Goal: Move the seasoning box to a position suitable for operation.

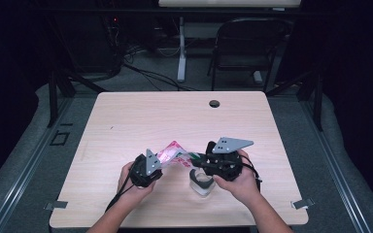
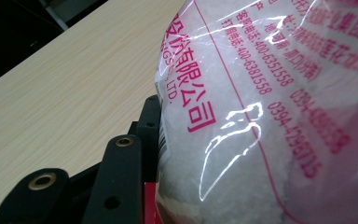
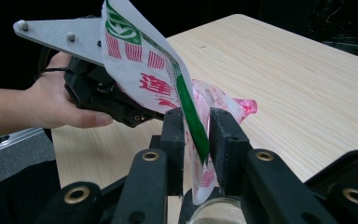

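Pouring step judged underway: bag (image 1: 174,154) was pinched by left claw (image 1: 156,171); right claw (image 3: 196,140) straddled its corner, pressure unclear, above jar (image 1: 202,183). Further tilt needed next.

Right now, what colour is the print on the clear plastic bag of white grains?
Pink-red lettering, best in the left gripper view.

Lab recording bay, we judge: lone wooden bench (image 1: 126,116), dark curtained surround, floor cables (image 1: 145,73), folding chair (image 1: 245,43).
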